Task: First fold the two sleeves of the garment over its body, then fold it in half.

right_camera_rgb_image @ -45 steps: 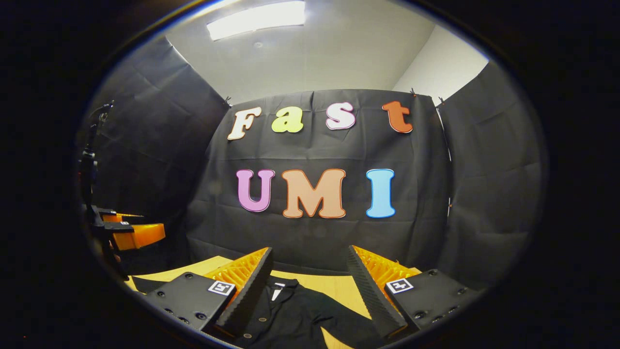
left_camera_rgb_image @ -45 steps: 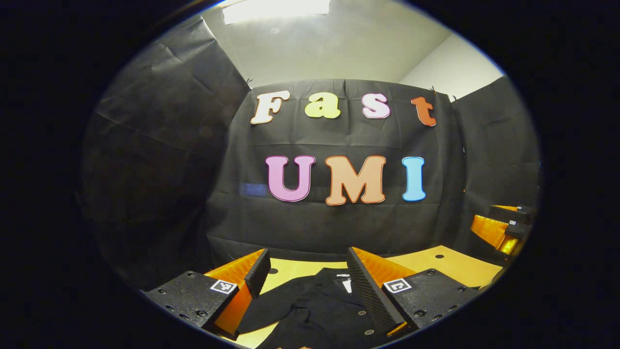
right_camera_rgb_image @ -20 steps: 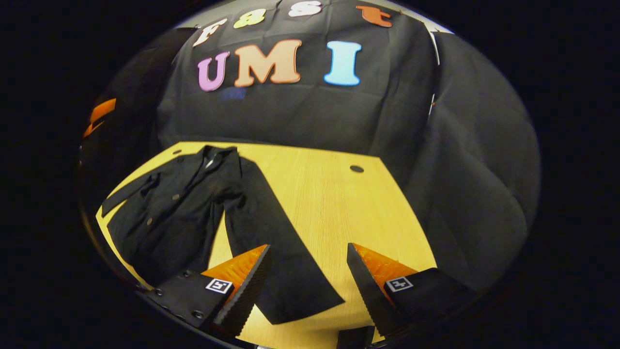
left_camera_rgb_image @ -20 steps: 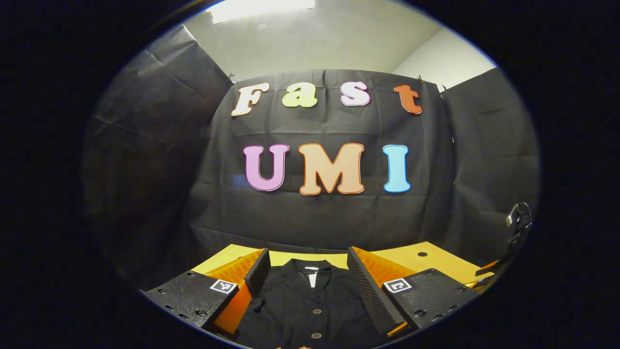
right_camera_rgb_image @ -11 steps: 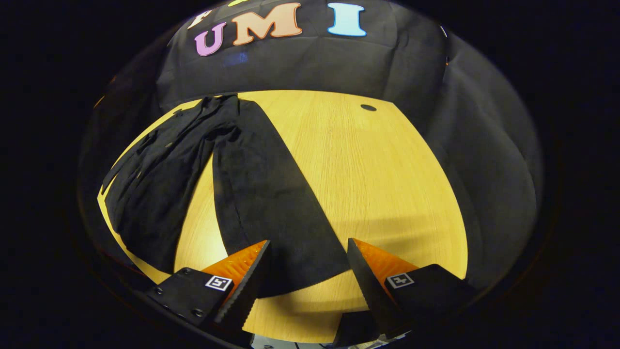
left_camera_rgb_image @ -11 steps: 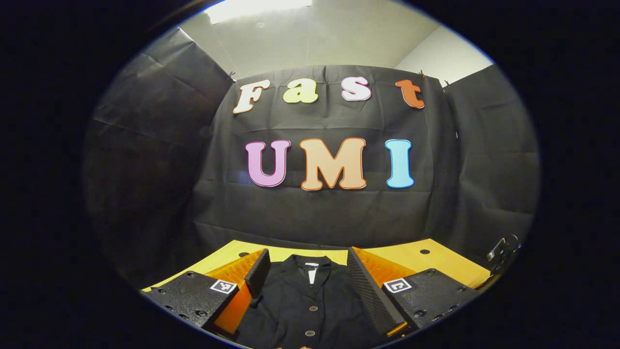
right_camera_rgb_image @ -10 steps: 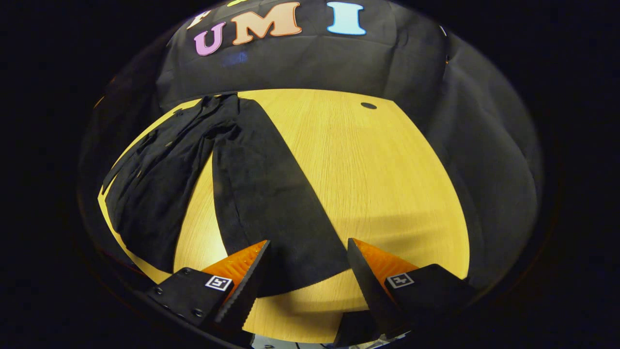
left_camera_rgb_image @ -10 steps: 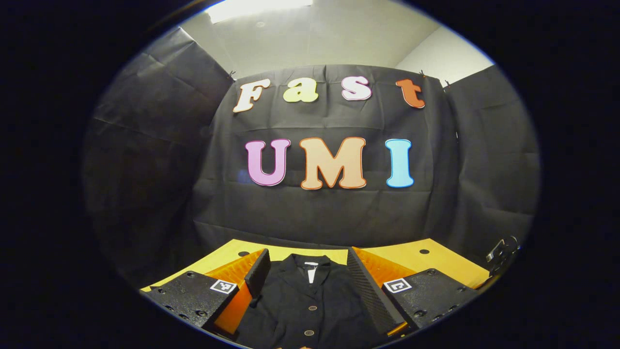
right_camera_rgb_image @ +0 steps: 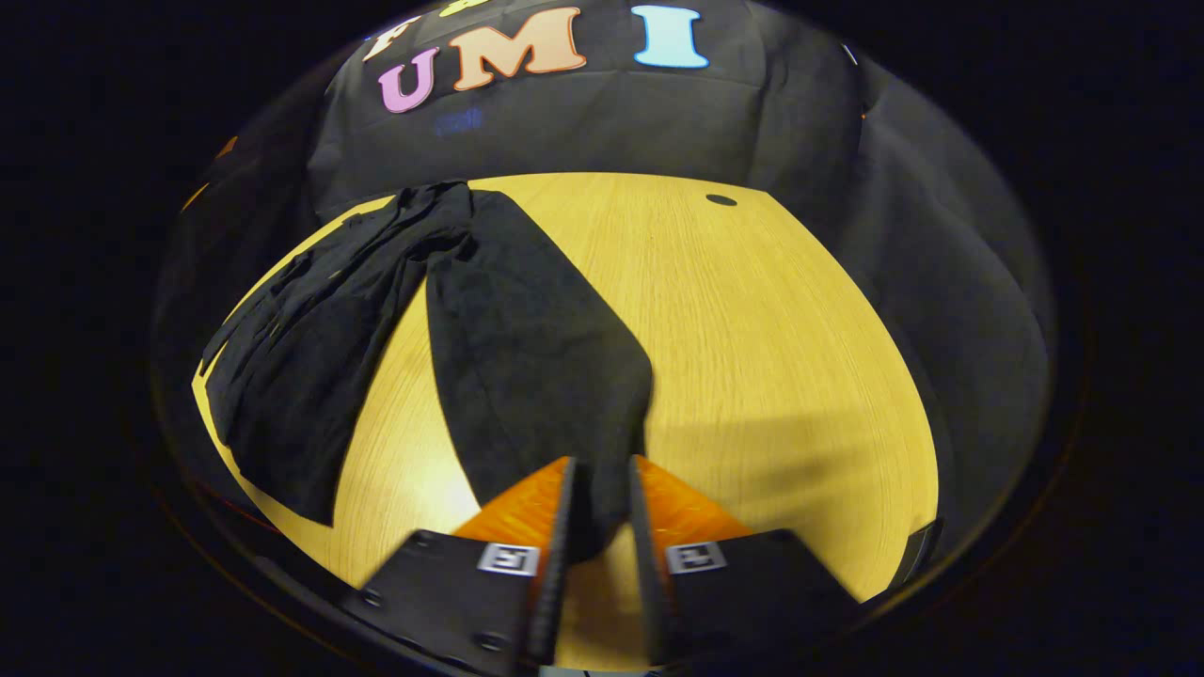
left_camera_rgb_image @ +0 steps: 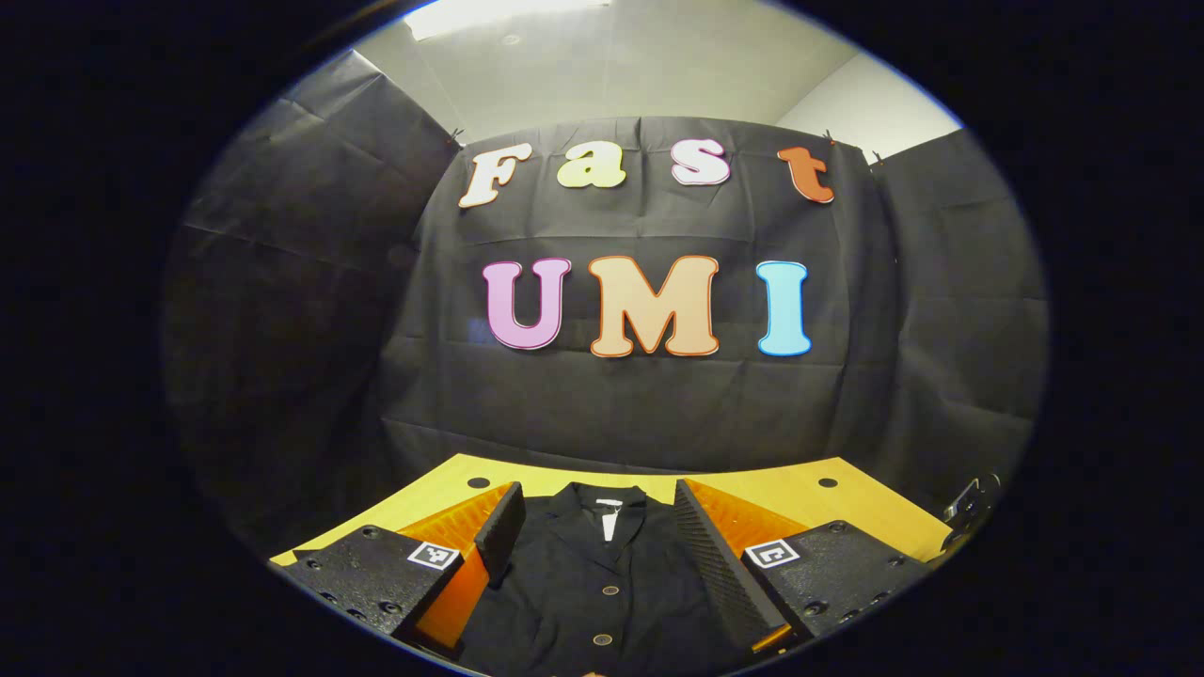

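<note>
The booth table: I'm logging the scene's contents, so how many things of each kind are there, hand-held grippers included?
Black garment: 1
Wooden table: 1
Hand-held grippers: 2, the left hand-held gripper and the right hand-held gripper
Total: 4

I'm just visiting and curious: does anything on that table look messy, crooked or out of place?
Nothing looks damaged or spilled. The black garment lies on the wooden table with its sleeve spread away from the body, not yet folded. The right gripper has closed on the sleeve's end.
</note>
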`<state>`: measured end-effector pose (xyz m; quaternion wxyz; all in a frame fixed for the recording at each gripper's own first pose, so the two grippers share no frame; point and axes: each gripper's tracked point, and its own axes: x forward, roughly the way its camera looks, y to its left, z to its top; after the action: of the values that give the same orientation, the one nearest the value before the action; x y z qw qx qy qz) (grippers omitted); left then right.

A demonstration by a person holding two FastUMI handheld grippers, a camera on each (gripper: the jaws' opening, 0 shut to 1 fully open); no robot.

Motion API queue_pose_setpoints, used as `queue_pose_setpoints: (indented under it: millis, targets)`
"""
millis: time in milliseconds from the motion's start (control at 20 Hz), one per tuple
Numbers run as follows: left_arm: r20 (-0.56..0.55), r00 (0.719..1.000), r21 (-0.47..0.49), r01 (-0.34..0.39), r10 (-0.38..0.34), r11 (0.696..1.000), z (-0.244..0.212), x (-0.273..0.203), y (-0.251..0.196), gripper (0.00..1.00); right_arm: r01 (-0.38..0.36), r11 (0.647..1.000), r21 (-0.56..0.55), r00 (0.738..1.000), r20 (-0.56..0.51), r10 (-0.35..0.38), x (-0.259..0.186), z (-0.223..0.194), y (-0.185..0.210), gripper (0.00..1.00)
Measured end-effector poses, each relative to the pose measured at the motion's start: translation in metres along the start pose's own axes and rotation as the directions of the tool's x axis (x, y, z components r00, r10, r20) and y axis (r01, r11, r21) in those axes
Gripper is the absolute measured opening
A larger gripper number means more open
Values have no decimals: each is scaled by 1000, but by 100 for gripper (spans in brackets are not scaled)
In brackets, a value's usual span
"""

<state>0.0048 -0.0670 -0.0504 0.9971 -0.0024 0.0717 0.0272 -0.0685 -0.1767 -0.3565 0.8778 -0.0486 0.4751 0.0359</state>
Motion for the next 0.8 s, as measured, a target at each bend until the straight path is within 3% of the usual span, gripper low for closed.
queue_pose_setpoints:
  millis: [50,150,400,550,800]
  targets:
    - [-2,1000,7,-6,6,1000,0,-1,4,94,30,1000,-10,999,18,-30,3,0,1,12]
    - [-5,1000,20,-24,25,999,1,-2,16,94,75,996,-43,997,26,-74,-2,-1,4,5]
    - [0,1000,2,-20,20,1000,1,4,33,94,82,990,113,996,27,-86,-5,11,11,4]
    - [-1,1000,3,6,-6,1000,3,14,47,94,109,975,195,990,70,-124,-14,39,14,3]
    - [27,999,28,19,-20,999,14,25,92,94,134,964,231,971,163,-174,-32,107,40,4]
